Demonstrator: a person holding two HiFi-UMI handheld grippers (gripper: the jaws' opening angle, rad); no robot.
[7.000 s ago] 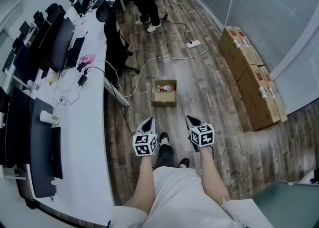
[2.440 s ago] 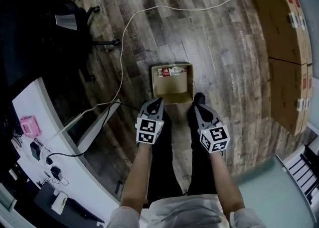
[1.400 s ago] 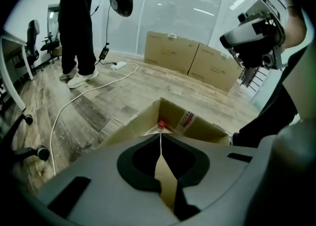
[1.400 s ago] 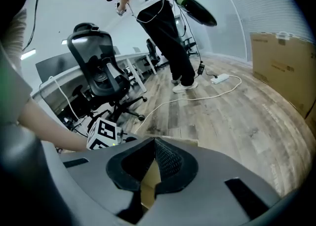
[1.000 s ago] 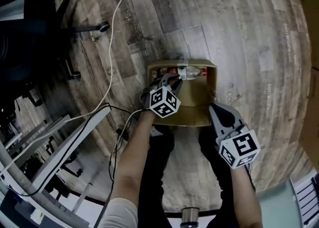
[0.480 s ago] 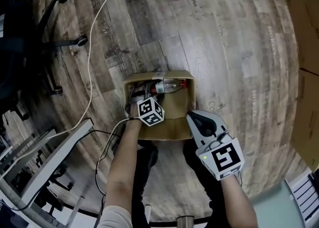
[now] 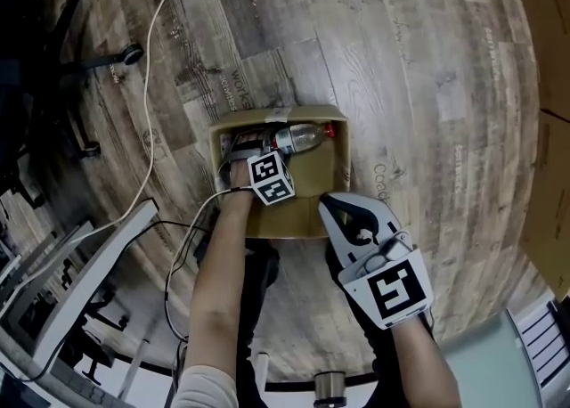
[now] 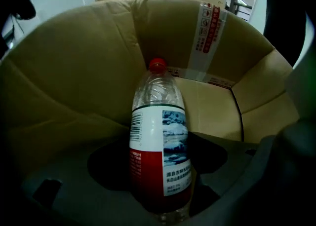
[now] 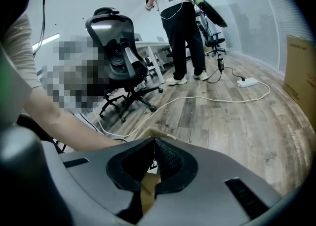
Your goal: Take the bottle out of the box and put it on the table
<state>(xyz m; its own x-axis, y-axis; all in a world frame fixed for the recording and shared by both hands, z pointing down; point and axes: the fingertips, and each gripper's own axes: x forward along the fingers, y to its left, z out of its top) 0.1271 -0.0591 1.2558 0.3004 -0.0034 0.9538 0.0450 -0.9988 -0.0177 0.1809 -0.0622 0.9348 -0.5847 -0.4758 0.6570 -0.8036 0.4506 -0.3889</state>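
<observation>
The bottle (image 8: pixel 159 146) lies on its side inside the box (image 7: pixel 344 166). It looks light, smooth and squashy, so its labelled middle seems best to hold. The left hand-held gripper (image 7: pixel 242 146) is opening around it, not squeezing. The right hand-held gripper (image 7: pixel 337 206) is closed, empty

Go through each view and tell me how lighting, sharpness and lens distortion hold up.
Head view: evenly lit and sharp, though the fisheye bows the grey-brown wooden plank floor. Left gripper view: dark corners; the clear plastic bottle with the red cap is crisp, its base shadowed inside the brown cardboard box. Right gripper view: bright room, curved edges, the grey right gripper close, dim and soft.
</observation>
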